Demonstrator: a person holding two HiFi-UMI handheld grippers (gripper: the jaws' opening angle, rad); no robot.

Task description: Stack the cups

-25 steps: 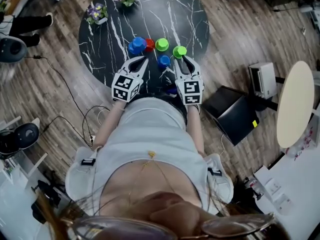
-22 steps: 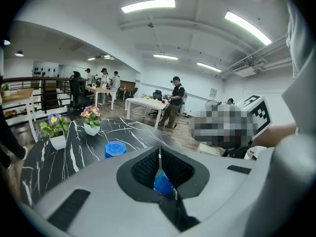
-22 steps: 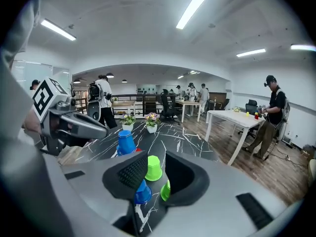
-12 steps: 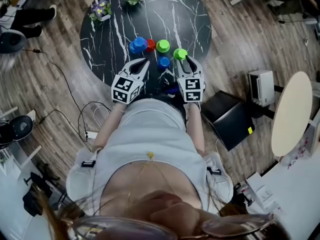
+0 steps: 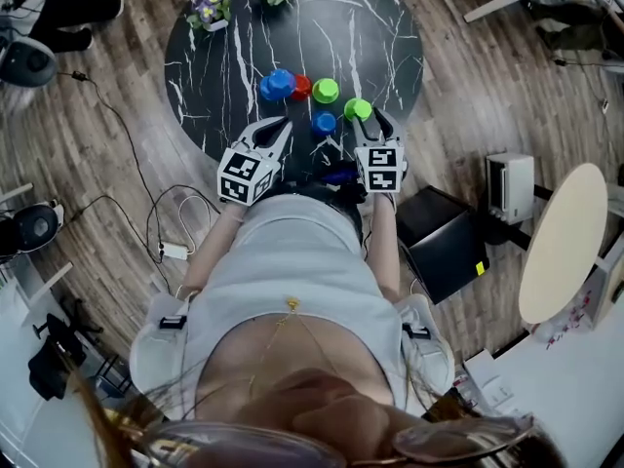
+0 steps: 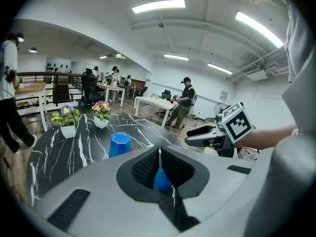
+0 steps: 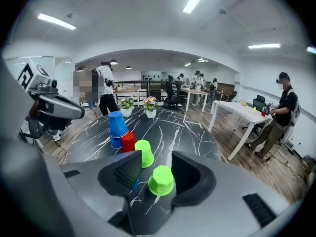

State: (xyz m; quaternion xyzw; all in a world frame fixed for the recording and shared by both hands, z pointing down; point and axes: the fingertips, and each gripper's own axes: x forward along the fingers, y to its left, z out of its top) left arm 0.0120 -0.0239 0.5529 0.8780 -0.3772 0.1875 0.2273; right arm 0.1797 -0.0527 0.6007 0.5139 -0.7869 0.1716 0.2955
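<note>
Round black marbled surface (image 5: 390,27). All cups are inverted and clustered in its near half.

- Row, left to right in the head view: blue stack (image 5: 277,84), red cup (image 5: 301,88) touching it, far green cup (image 5: 326,91) just beside.
- Lone blue cup (image 5: 324,122) stands closer to the near edge, in front of the row.
- Near green cup (image 5: 358,108) stands on the surface between the jaws of the right hand-held gripper (image 7: 155,174). The jaws have just been opening; there is a gap on both sides of the cup and the pads are not pressing.
- Left hand-held gripper (image 6: 159,157): jaws together, nothing held, tips just inside the near edge and apart from the blue stack.
- Open room: the far half is bare up to the flower pots (image 5: 213,10) at the far rim. The strip right of the near green cup is also bare.
</note>
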